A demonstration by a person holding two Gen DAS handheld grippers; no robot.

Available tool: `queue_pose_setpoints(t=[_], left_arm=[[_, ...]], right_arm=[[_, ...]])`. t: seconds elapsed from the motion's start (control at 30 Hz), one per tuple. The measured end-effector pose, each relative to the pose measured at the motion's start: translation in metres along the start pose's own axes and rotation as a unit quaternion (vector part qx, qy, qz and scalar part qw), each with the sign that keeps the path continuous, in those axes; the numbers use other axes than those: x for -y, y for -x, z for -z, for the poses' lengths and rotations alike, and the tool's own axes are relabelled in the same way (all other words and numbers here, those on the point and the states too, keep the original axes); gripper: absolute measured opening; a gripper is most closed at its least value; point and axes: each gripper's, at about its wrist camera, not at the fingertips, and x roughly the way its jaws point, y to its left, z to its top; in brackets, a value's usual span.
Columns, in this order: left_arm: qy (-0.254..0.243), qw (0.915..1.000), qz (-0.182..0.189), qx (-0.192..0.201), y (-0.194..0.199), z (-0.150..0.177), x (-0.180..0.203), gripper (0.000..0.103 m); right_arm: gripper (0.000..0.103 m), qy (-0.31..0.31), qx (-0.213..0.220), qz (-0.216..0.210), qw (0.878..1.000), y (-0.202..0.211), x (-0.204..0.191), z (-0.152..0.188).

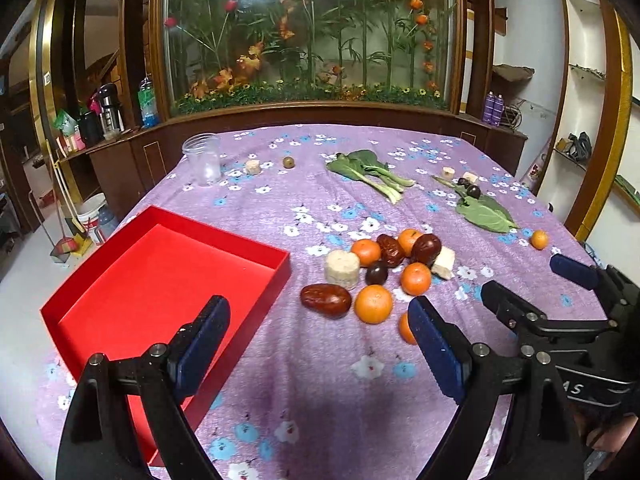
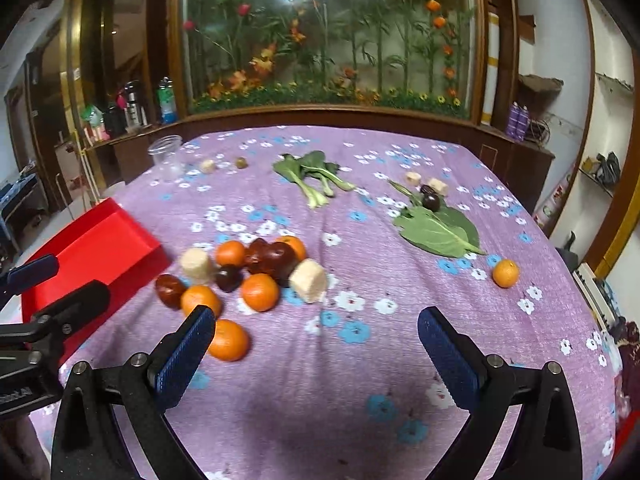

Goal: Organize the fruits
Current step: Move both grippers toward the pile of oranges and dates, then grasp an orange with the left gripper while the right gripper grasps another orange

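Two hand-held grippers are hovering side by side over a table draped in a purple floral cloth (image 1: 304, 380), both angled downward, both with jaws spread wide and nothing between them. The left gripper (image 1: 320, 316) is hanging above the near right corner of an open red box (image 1: 168, 280), which is sitting empty on the left side of the table; its left finger is overlapping the box floor in the left wrist view. The right gripper (image 2: 316, 328) is poised just to the right of it over bare cloth.

The fruit is lying in a loose cluster just beyond the fingertips, between the two grippers and right of the box. The cluster is holding several small oranges (image 1: 373, 303), glossy red dates (image 1: 326, 300), a dark plum (image 1: 376, 274) and pale cut chunks (image 1: 342, 269) that are touching the fruit. One orange (image 2: 228, 340) is sitting apart at the near edge of the cluster, just beside the right gripper's left fingertip and partly hidden behind the left gripper's right finger in the left wrist view. A lone orange (image 2: 505, 273) is resting well apart to the right, near a large green leaf (image 2: 438, 230).

Farther back, leafy greens (image 1: 368, 170) are lying at mid-table, a second dark fruit (image 2: 431, 201) and more pale chunks are crowding the leaf's far end, and a clear plastic jar (image 1: 203, 159) is standing upright at the far left corner beside another pale chunk and a small greenish fruit (image 1: 289, 161)
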Motion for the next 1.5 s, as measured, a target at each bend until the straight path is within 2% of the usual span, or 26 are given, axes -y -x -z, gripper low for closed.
queue_pose_setpoints(t=[0.33,0.47,0.5,0.63,0.7,0.8,1.03,1.1,1.17,1.3,1.4,1.5], left_arm=[[0.017,0.9997,-0.008,-0.018,-0.012,0.013,-0.022,0.09],[0.043,0.9987,-0.008,-0.025,-0.018,0.013,-0.044,0.09],[0.053,0.9981,-0.005,-0.029,-0.02,0.013,-0.051,0.086],[0.079,0.995,0.032,-0.054,-0.031,0.015,-0.066,0.055],[0.084,0.993,0.05,-0.066,-0.037,0.017,-0.066,0.054],[0.071,0.9934,0.05,-0.074,-0.039,0.017,-0.058,0.054],[0.037,0.9937,0.079,-0.071,-0.045,0.009,-0.037,0.054],[0.027,0.9926,0.095,-0.07,-0.048,0.005,-0.03,0.054],[0.017,0.991,0.111,-0.073,-0.054,-0.001,-0.023,0.054],[-0.011,0.9899,0.123,-0.069,-0.064,-0.008,-0.006,0.054],[-0.054,0.987,0.134,-0.071,-0.073,-0.012,0.015,0.052],[-0.095,0.9815,0.145,-0.081,-0.088,-0.011,0.033,0.044]], right_arm=[[0.102,0.013,-0.004,-0.022,1.0,-0.008,-0.013,0.006],[0.093,0.021,-0.015,-0.039,0.999,-0.015,-0.017,0.01],[0.091,0.021,-0.018,-0.046,0.999,-0.015,-0.017,0.011],[0.076,0.019,-0.037,-0.08,0.996,-0.024,-0.018,0.012],[0.072,0.02,-0.047,-0.092,0.994,-0.031,-0.021,0.012],[0.071,0.026,-0.06,-0.1,0.993,-0.039,-0.026,0.012],[0.072,0.04,-0.104,-0.131,0.985,-0.064,-0.037,0.014],[0.064,0.038,-0.116,-0.138,0.983,-0.07,-0.037,0.015],[0.04,0.037,-0.133,-0.151,0.979,-0.076,-0.038,0.016],[0.038,0.031,-0.138,-0.165,0.976,-0.077,-0.033,0.018],[0.038,0.021,-0.141,-0.164,0.976,-0.074,-0.025,0.021],[0.038,0.012,-0.143,-0.161,0.976,-0.073,-0.016,0.022]])
